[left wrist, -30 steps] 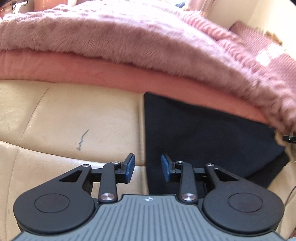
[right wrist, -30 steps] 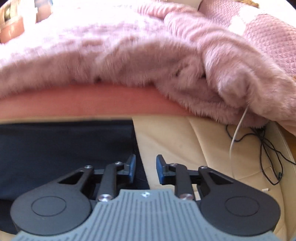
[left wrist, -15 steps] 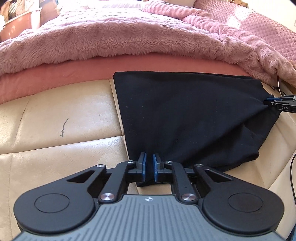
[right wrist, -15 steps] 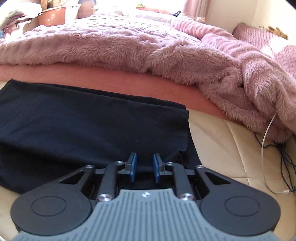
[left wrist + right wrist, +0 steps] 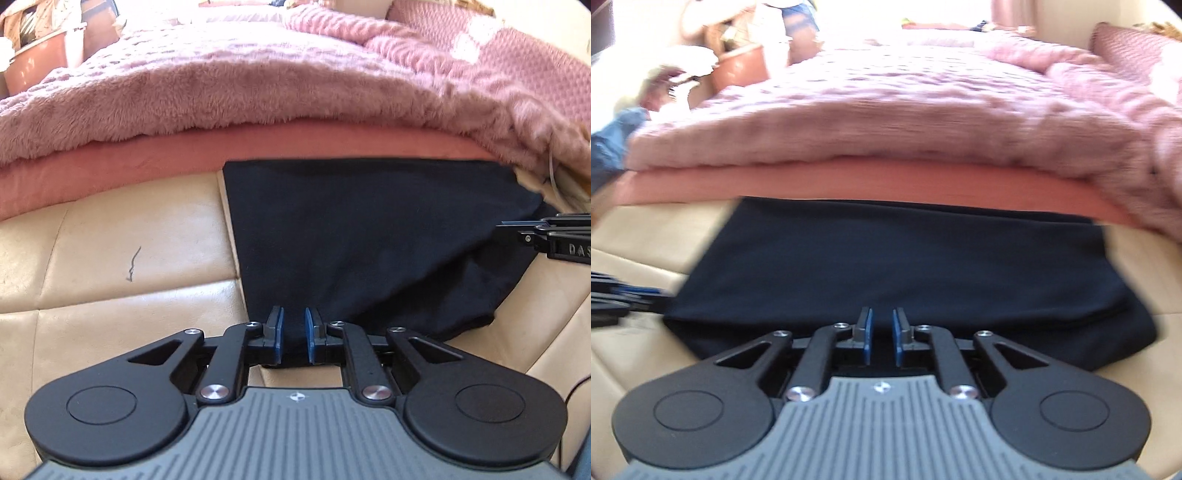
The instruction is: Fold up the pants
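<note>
Black pants (image 5: 362,236) lie folded flat on a beige leather bench (image 5: 110,258) at the foot of a bed. My left gripper (image 5: 293,334) sits at the pants' near left corner with its jaws slightly apart and black cloth between the blue pads. My right gripper (image 5: 881,336) is at the near edge of the pants (image 5: 886,266), jaws slightly apart with cloth between them; its view is blurred. In the left wrist view the right gripper (image 5: 546,236) shows at the pants' right corner.
A fluffy pink blanket (image 5: 258,74) over a salmon mattress edge (image 5: 147,158) lies just behind the pants. A terracotta basin (image 5: 742,68) and clutter stand far left. A dark scratch (image 5: 133,264) marks the bench.
Both grippers closed on the pants' near corners half a second ago; now their jaws are a little wider. The right wrist view has swung left and blurred.
</note>
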`<state>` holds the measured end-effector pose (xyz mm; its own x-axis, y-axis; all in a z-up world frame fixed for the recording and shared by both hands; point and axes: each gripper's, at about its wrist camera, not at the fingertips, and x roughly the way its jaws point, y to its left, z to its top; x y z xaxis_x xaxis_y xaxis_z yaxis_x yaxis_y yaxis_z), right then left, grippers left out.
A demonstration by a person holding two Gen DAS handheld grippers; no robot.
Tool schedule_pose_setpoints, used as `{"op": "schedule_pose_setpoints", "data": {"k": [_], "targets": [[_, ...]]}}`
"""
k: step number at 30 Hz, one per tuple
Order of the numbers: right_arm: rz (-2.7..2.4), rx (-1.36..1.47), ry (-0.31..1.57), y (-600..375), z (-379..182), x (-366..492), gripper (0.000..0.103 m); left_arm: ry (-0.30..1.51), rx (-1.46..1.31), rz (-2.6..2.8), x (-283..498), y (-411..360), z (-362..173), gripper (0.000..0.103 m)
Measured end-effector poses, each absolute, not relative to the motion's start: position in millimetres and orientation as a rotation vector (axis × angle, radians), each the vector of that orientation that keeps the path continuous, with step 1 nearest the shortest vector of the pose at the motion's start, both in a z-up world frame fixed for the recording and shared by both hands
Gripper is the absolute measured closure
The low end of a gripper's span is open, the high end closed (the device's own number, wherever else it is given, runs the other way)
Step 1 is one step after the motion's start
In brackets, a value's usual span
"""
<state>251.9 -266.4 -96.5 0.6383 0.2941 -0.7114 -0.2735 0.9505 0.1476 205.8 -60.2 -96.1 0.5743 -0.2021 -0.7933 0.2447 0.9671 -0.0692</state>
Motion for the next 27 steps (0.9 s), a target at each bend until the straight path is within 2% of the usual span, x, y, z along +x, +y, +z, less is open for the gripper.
{"op": "schedule_pose_setpoints", "data": {"k": [7, 13, 15, 17, 27], "targets": [[0.284, 0.014, 0.859, -235, -130, 226, 0.099, 0.947, 0.051, -0.243, 205, -57, -103, 0.089], [0.271, 0.004, 0.847, -238, -145, 199, 0.100, 0.932, -0.078, -0.231, 207, -41, -99, 0.088], [0.268, 0.009, 0.851, -239, -148, 200, 0.100, 0.892, -0.144, -0.201, 207, -29, -92, 0.077], [0.269, 0.018, 0.850, -241, -149, 198, 0.100, 0.881, -0.229, -0.160, 213, -12, -89, 0.060], [0.281, 0.031, 0.872, -244, -145, 204, 0.100, 0.985, -0.642, -0.181, 255, 21, -125, 0.059]]}}
